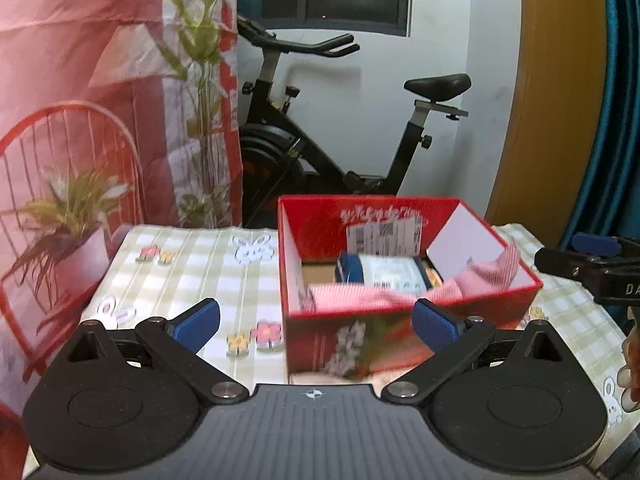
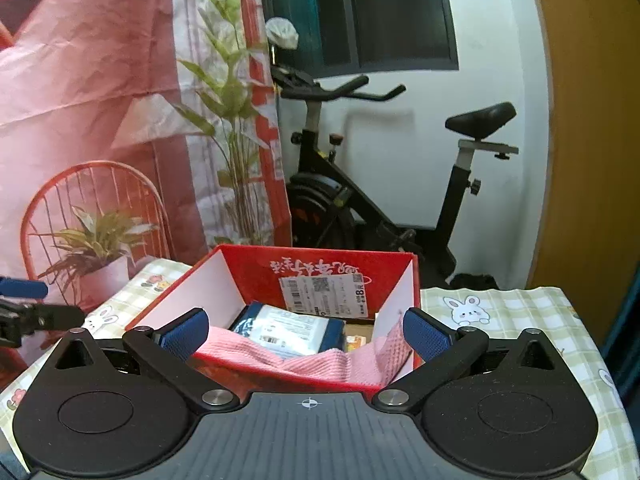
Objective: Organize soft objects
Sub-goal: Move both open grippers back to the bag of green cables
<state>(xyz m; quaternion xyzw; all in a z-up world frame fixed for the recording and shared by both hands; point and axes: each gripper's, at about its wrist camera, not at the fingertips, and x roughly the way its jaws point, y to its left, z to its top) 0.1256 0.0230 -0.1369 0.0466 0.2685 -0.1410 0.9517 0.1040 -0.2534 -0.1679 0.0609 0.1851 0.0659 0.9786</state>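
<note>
A red cardboard box (image 1: 404, 322) (image 2: 320, 268) stands on the checked tablecloth. Inside it a pink waffle cloth (image 1: 360, 294) (image 2: 320, 362) lies crumpled along the near wall, one corner draped over the right rim. Behind the cloth rests a blue and white packet (image 1: 384, 272) (image 2: 292, 330). My left gripper (image 1: 316, 326) hangs open in front of the box's near left corner, holding nothing. My right gripper (image 2: 306, 334) is wide open just before the box's near rim, its blue pads either side of the cloth without touching it. The right gripper's finger (image 1: 592, 246) also shows at the left wrist view's right edge.
The table (image 1: 180, 268) (image 2: 512, 312) wears a green checked cloth with rabbit and flower prints. A potted plant (image 1: 76, 232) (image 2: 100, 256) and a red wire chair (image 1: 72, 148) stand to the left. An exercise bike (image 1: 340, 140) (image 2: 384, 184) is behind the table.
</note>
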